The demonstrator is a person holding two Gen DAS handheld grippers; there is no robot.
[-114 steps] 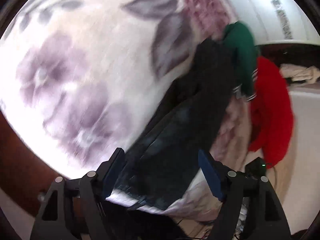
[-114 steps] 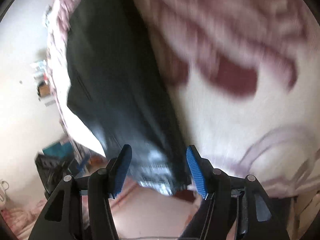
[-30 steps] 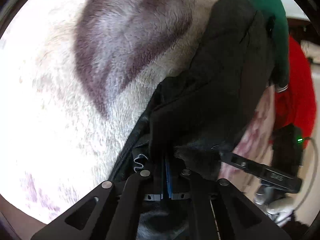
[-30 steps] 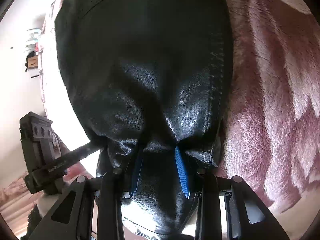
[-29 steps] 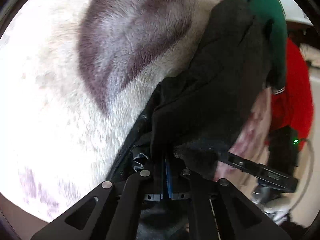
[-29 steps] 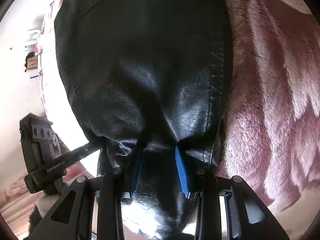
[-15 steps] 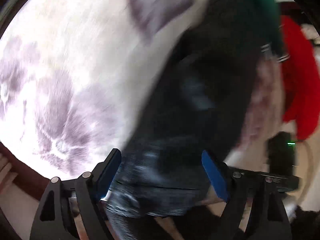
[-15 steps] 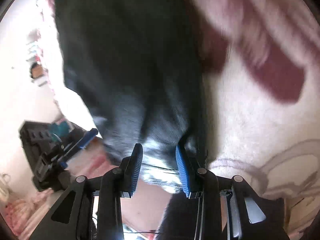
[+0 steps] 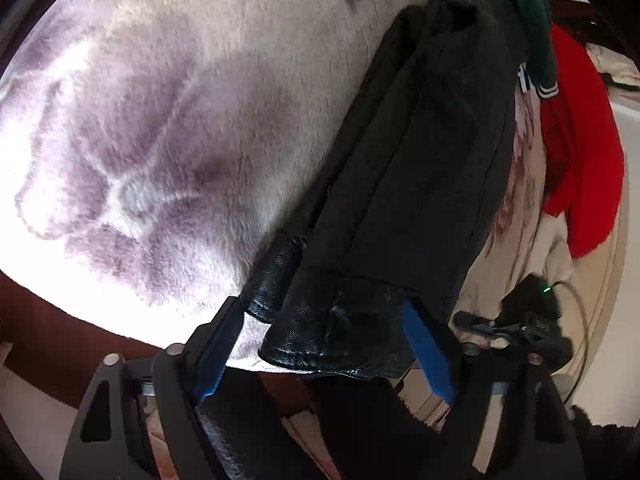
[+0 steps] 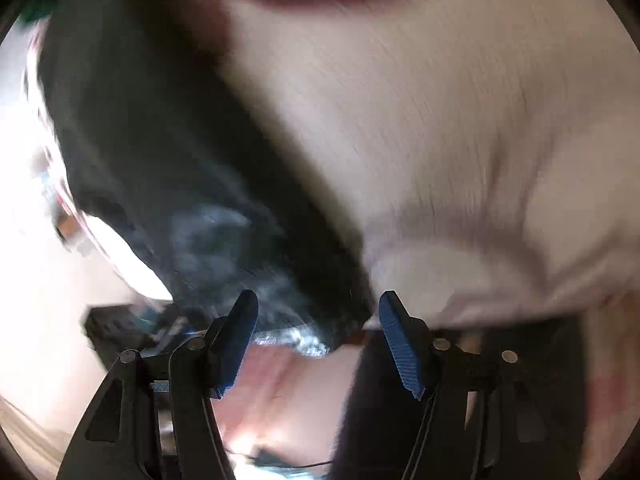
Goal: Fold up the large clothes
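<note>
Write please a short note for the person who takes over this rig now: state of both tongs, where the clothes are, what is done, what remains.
Left tongs: open, jaws just eased in a little; the black leather garment has its hem between the pads, not pinched.
Right tongs: open, jaws just widened, nothing gripped; view blurred.
The garment lies as a long narrow strip on the floral blanket, its hem at the near edge.
Green garment and red garment wait behind it, unfolded.
Left: probably fold the strip across its length, then the others.
</note>
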